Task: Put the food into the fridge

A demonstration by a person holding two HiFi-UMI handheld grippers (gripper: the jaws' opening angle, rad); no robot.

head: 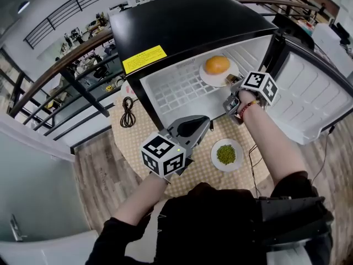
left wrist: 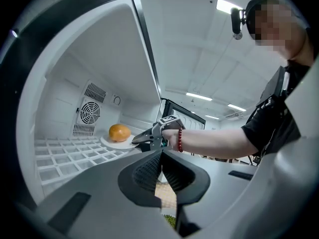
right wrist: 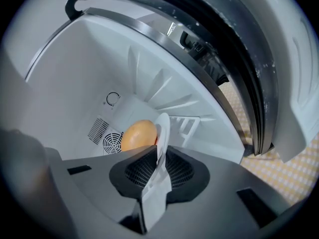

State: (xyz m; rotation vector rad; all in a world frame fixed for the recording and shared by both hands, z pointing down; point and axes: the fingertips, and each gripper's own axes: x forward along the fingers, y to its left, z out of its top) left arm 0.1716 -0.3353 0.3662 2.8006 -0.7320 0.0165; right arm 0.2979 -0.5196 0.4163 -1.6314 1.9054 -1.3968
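Presently the right gripper [head: 231,83] pinches the rim of the plate [head: 208,77] carrying the orange [head: 217,64], which seems to rest at the right side of the fridge [head: 182,21] shelf [head: 171,93]. Pulling back before the pads let go could drag the plate over the shelf's front edge and roll the orange off. The left gripper [head: 194,127] is clenched on nothing, and the peas [head: 226,154] sit on the table [head: 138,139].
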